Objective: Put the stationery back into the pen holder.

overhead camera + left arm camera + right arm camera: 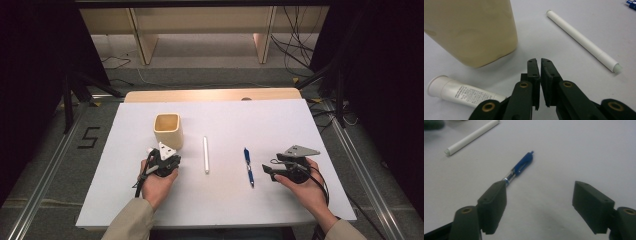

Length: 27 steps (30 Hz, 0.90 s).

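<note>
From above, the left tool (pixel 164 159) sits just beside the square cream plastic cup (pixel 168 130) on the white counter (pixel 280 200), the right tool (pixel 280 167) near the blue ballpoint pen (pixel 248 166). The left gripper view shows its jaws nearly closed on nothing, with the cup (pixel 471 30), a white printed tube (pixel 461 92) and a white marker pen (pixel 584 41) ahead. The right gripper view shows jaws wide apart and empty, the pen (pixel 520 167) partly behind one jaw.

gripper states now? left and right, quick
Left gripper: shut, nothing between the jaws, beside the beige cup.
Right gripper: open, empty, blue pen lying just ahead.
</note>
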Available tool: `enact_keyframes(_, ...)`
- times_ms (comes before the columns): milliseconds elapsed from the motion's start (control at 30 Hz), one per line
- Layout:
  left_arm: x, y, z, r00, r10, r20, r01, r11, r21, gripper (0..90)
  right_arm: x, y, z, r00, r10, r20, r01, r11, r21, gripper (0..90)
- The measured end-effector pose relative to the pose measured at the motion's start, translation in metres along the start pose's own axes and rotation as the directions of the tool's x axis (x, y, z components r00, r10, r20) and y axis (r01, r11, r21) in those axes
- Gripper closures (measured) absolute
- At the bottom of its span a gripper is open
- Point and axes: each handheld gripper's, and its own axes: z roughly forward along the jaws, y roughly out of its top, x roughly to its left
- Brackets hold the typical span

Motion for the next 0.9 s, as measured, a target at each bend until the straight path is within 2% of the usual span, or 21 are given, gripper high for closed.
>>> enact_keyframes(100,-0.001,-0.001,-0.001,1.0000,0.001,0.000,-0.001,1.0000,-0.008,82.7,0.003,0.002,0.001,0.9999,-0.010,-0.011,0.010,1.000,0.005,37.7)
enact_keyframes(133,-0.001,-0.001,-0.002,1.0000,0.003,-0.002,-0.003,1.0000,-0.009,79.9,0.006,0.005,0.003,0.9997,-0.014,-0.022,0.014,1.000,0.007,43.0)
enact_keyframes(167,-0.001,-0.001,-0.002,1.0000,0.006,-0.003,-0.006,1.0000,-0.007,79.9,0.006,0.005,0.003,0.9997,-0.014,-0.022,0.014,1.000,0.007,43.0)
enact_keyframes(200,-0.001,-0.002,-0.003,0.9999,0.010,-0.003,-0.010,0.9999,-0.006,74.7,0.008,0.009,0.004,0.9992,-0.013,-0.038,0.013,1.000,0.015,53.1)
enact_keyframes(233,-0.001,-0.002,-0.004,0.9999,0.010,-0.002,-0.010,0.9999,-0.013,74.7,0.008,0.009,0.004,0.9992,-0.013,-0.038,0.013,1.000,0.015,53.1)
enact_keyframes(267,-0.001,-0.003,-0.005,0.9999,0.015,-0.001,-0.015,0.9998,-0.014,72.2,0.011,0.010,0.005,0.9984,-0.025,-0.050,0.026,1.000,0.012,58.5)
enact_keyframes(300,-0.002,-0.004,-0.006,0.9997,0.025,-0.003,-0.025,0.9996,-0.014,68.0,0.017,0.014,0.007,0.9970,-0.044,-0.063,0.046,0.999,0.021,68.0)
enact_keyframes(367,-0.003,-0.005,-0.008,0.9994,0.034,0.000,-0.034,0.9993,-0.013,64.7,0.023,0.016,0.010,0.9956,-0.046,-0.081,0.049,0.998,0.031,76.1)
enact_keyframes(467,-0.004,-0.008,-0.014,0.9990,0.044,0.011,-0.044,0.9988,-0.020,61.6,0.031,0.017,0.016,0.9928,-0.039,-0.113,0.048,0.996,0.075,85.4)
enact_keyframes(567,-0.004,-0.010,-0.018,0.9986,0.051,0.016,-0.051,0.9986,-0.018,58.9,0.034,0.018,0.018,0.9911,-0.034,-0.129,0.047,0.994,0.099,88.4)
enact_keyframes(600,-0.004,-0.011,-0.019,0.9986,0.050,0.019,-0.050,0.9985,-0.023,54.6,0.037,0.018,0.021,0.9895,-0.035,-0.140,0.051,0.992,0.115,90.0)
enact_keyframes(700,-0.006,-0.014,-0.022,0.9983,0.048,0.033,-0.048,0.9987,-0.015,50.4,0.041,0.018,0.021,0.9874,-0.033,-0.155,0.053,0.990,0.130,90.0)
enact_keyframes(733,-0.007,-0.015,-0.023,0.9982,0.046,0.039,-0.045,0.9988,-0.018,46.3,0.045,0.017,0.022,0.9857,-0.040,-0.163,0.064,0.987,0.146,90.0)
enact_keyframes(900,-0.009,-0.018,-0.027,0.9979,0.044,0.047,-0.044,0.9989,-0.015,39.1,0.054,0.016,0.024,0.9813,-0.054,-0.184,0.087,0.981,0.172,90.0)
